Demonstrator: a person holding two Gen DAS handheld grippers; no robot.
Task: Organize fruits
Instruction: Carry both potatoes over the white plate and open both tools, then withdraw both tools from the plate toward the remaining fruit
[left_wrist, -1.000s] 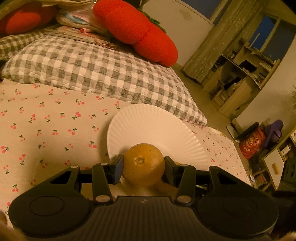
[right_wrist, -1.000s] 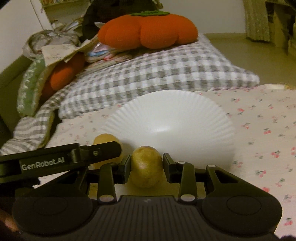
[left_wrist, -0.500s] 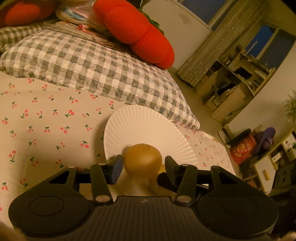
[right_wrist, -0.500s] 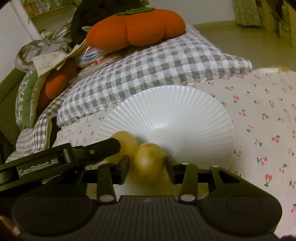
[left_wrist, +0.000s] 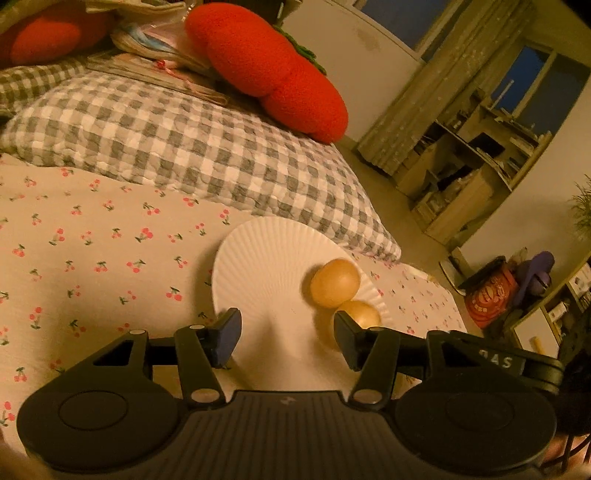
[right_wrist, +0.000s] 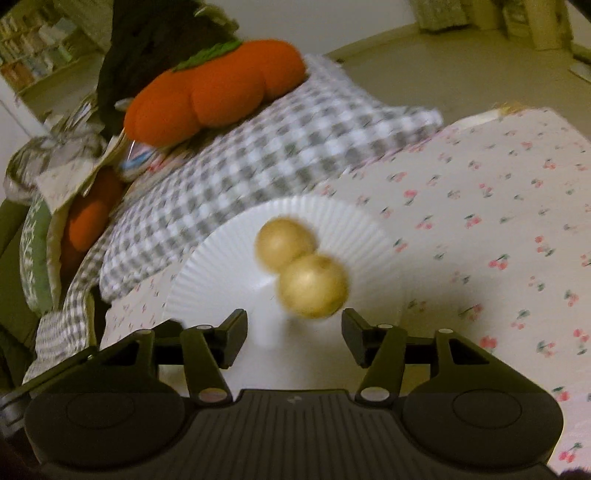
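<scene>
A white ribbed plate (left_wrist: 266, 266) lies on the cherry-print bedsheet; it also shows in the right wrist view (right_wrist: 229, 266). Two yellow-orange round fruits lie touching on it: one (left_wrist: 334, 282) farther along the plate's right side, the other (left_wrist: 360, 314) partly behind my left gripper's right finger. In the right wrist view they show as a far fruit (right_wrist: 284, 242) and a near fruit (right_wrist: 314, 286), blurred. My left gripper (left_wrist: 286, 338) is open and empty over the plate's near edge. My right gripper (right_wrist: 293, 338) is open and empty just short of the near fruit.
A grey checked pillow (left_wrist: 177, 140) lies behind the plate with a red-orange plush cushion (left_wrist: 273, 70) on top. The bed's edge (left_wrist: 436, 295) drops off to the right toward the floor, shelves and bags. Clutter sits along the bed's left side (right_wrist: 55, 206).
Both grippers opened and let go of their fruits, which now lie side by side on the plate. Both grippers have drawn back a little.
</scene>
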